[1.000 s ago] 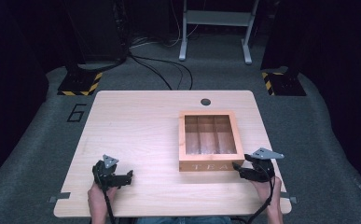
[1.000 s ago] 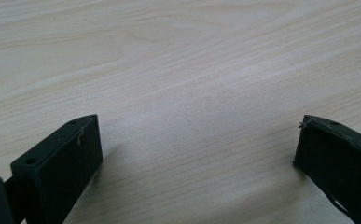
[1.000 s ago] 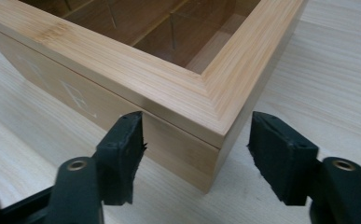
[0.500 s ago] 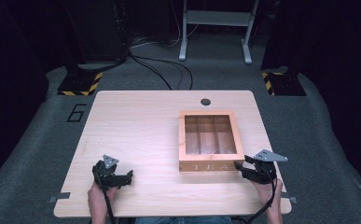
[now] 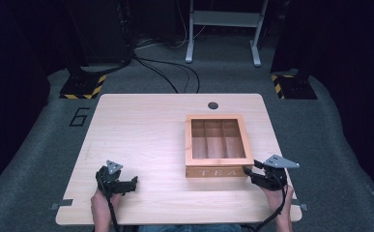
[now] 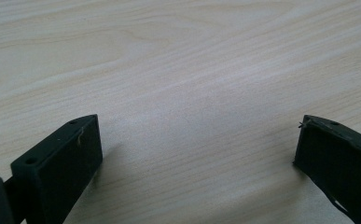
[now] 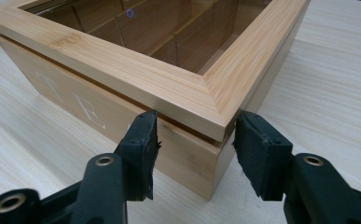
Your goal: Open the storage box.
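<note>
The high view looks forward and down over the whole surface. The left gripper view sits close above bare wood. The right gripper view faces the tea box corner closely, shared with the high view.

The right gripper has moved a short way left along the table's near edge, toward the near right corner of the wooden box. Its open jaws now straddle that corner: one jaw at the front face bearing the letters, the other at the right side, both just under the lid's rim.
</note>
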A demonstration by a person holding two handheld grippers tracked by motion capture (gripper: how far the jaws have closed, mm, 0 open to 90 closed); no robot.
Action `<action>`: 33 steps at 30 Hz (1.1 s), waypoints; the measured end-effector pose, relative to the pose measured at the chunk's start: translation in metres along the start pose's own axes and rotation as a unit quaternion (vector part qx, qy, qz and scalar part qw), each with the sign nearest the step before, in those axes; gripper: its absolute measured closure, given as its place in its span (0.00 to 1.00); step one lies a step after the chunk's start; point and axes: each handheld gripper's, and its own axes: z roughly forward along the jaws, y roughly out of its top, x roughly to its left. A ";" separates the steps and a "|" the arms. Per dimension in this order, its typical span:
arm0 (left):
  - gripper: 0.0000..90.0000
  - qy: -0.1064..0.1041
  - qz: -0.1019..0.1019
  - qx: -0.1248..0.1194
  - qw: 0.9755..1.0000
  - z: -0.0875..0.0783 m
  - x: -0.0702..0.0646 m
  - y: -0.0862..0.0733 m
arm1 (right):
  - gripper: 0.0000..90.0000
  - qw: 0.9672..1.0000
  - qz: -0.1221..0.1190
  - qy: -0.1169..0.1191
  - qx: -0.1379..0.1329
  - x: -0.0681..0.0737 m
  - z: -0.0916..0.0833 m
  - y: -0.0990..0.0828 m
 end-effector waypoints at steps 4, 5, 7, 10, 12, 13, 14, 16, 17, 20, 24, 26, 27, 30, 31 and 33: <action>0.01 -0.001 0.000 0.000 1.000 0.000 0.000 0.000 | 0.55 1.000 -0.002 -0.001 -0.013 -0.001 0.000 0.001; 0.00 -0.001 -0.001 0.000 1.000 0.000 0.000 0.000 | 0.54 1.000 0.001 0.000 -0.015 0.000 -0.001 0.002; 0.00 -0.001 0.000 -0.001 1.000 0.000 0.000 0.000 | 0.55 1.000 0.000 -0.002 -0.021 -0.001 -0.002 0.003; 0.00 -0.001 -0.001 -0.001 1.000 0.000 0.000 0.000 | 0.55 1.000 -0.006 -0.004 -0.021 -0.001 -0.001 0.006; 0.00 -0.001 -0.001 -0.001 1.000 0.000 0.000 0.000 | 0.55 1.000 -0.006 -0.008 -0.021 0.000 -0.001 0.009; 0.00 -0.001 -0.001 -0.001 1.000 0.000 0.000 0.000 | 0.55 1.000 -0.006 -0.009 -0.022 -0.001 0.000 0.010; 0.00 -0.001 -0.001 -0.001 1.000 0.000 0.000 0.000 | 0.55 1.000 -0.007 -0.008 -0.022 -0.001 0.001 0.011; 0.00 -0.001 0.000 -0.001 1.000 0.000 0.000 0.000 | 0.55 1.000 -0.011 -0.009 -0.025 -0.001 0.001 0.013; 0.00 -0.001 0.000 -0.001 1.000 0.000 0.000 0.000 | 0.55 1.000 -0.007 -0.011 -0.027 -0.001 0.002 0.015; 0.00 -0.001 0.000 -0.001 1.000 0.000 0.000 0.000 | 0.56 0.999 -0.011 -0.012 -0.034 -0.003 0.003 0.019; 0.00 -0.001 0.000 -0.002 1.000 0.000 0.000 0.000 | 0.56 0.999 -0.007 -0.021 -0.040 -0.002 0.004 0.024; 0.00 -0.001 0.000 -0.001 1.000 0.000 0.000 0.000 | 0.56 0.999 -0.011 -0.021 -0.042 -0.003 0.005 0.026; 0.00 -0.001 0.000 -0.001 1.000 0.000 0.000 0.000 | 0.56 0.999 -0.009 -0.024 -0.042 -0.003 0.005 0.027; 0.00 -0.001 0.000 -0.002 1.000 0.000 0.000 0.000 | 0.56 0.998 -0.012 -0.030 -0.046 -0.003 0.006 0.030; 0.00 -0.001 0.000 -0.001 1.000 0.000 0.000 0.000 | 0.56 0.998 -0.011 -0.034 -0.045 -0.003 0.006 0.031; 0.00 0.000 0.001 -0.001 1.000 0.000 0.000 0.000 | 0.56 0.998 -0.013 -0.034 -0.048 -0.004 0.007 0.033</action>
